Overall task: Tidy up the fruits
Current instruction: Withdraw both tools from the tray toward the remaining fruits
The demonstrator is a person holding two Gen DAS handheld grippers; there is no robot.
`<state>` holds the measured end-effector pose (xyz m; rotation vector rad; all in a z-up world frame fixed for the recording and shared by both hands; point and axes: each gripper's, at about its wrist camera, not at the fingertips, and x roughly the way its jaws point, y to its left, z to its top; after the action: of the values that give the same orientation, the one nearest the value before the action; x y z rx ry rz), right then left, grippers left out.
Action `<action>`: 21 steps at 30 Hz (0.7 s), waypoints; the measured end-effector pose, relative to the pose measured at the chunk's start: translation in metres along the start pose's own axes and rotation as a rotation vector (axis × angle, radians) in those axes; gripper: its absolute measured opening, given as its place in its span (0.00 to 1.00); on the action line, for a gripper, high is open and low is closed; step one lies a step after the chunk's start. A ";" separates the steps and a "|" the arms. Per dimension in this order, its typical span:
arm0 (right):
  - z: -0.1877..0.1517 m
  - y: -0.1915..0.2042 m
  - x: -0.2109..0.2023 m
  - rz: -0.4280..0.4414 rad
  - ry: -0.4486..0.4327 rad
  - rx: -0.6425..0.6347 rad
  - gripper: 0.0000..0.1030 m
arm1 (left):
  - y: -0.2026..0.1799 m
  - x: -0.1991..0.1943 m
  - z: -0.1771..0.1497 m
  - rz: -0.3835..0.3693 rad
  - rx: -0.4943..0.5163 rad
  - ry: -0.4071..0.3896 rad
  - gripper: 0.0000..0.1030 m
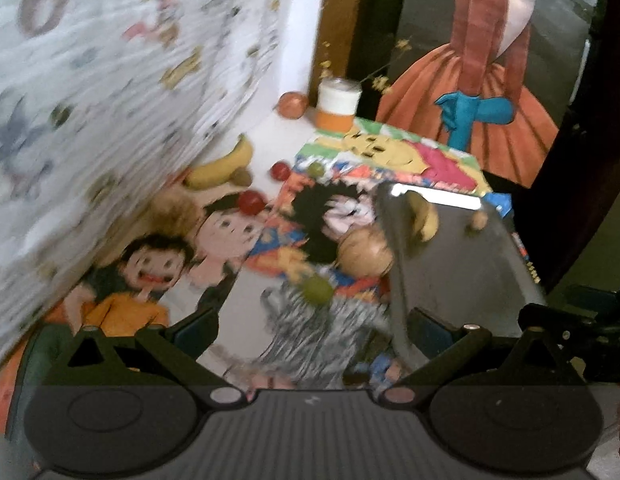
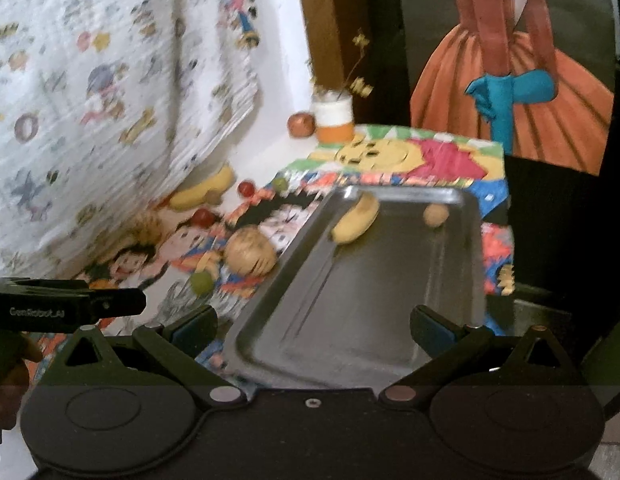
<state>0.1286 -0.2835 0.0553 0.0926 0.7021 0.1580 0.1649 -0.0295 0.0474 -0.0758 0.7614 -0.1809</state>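
Right now your right gripper (image 2: 314, 328) stands spread as wide as it goes, nothing between its blue pads (image 2: 430, 330), and it hangs over the near end of the metal tray (image 2: 350, 320). Inside that tray, at the far end, you have a banana (image 2: 356, 218) lying against the left wall and a small tan fruit (image 2: 436, 214) near the far right corner, the two apart from each other. Your left gripper (image 1: 314, 328) is likewise released and empty, poised above the cartoon-printed mat (image 1: 350, 152) just left of the tray. On the mat, touching the tray's left wall, sits a large round tan fruit (image 1: 364, 252), and just in front of it, nearer to you, a green fruit (image 1: 319, 289). Farther back lie two red fruits (image 1: 251, 202), one nearer (image 1: 280, 170) the mat's far edge, with another small green fruit (image 1: 315, 169) just beside that one. A second banana (image 1: 224, 166) rests against the foot of the patterned cloth (image 1: 110, 100) on the left, with a brown fruit (image 1: 242, 177) tucked at its tip. At the back corner an orange-red fruit (image 1: 293, 105) stands beside a white and orange jar (image 1: 337, 106) holding dried stems. Motion blur smears both views, so finer detail on the fruits cannot be read. From the right wrist view, your left gripper's black body (image 2: 66, 306) shows at the left edge.
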 end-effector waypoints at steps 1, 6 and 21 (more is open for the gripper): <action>-0.003 0.004 0.001 0.004 0.009 -0.003 0.99 | 0.004 -0.002 -0.005 0.012 -0.009 0.003 1.00; -0.019 0.022 0.009 0.015 0.066 -0.032 0.99 | 0.026 -0.003 -0.025 0.049 -0.061 0.040 1.00; -0.033 0.055 0.029 0.070 0.150 -0.124 0.99 | 0.069 0.001 -0.040 0.106 -0.128 0.076 1.00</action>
<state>0.1228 -0.2235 0.0187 -0.0142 0.8375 0.2771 0.1474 0.0382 0.0088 -0.1505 0.8498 -0.0343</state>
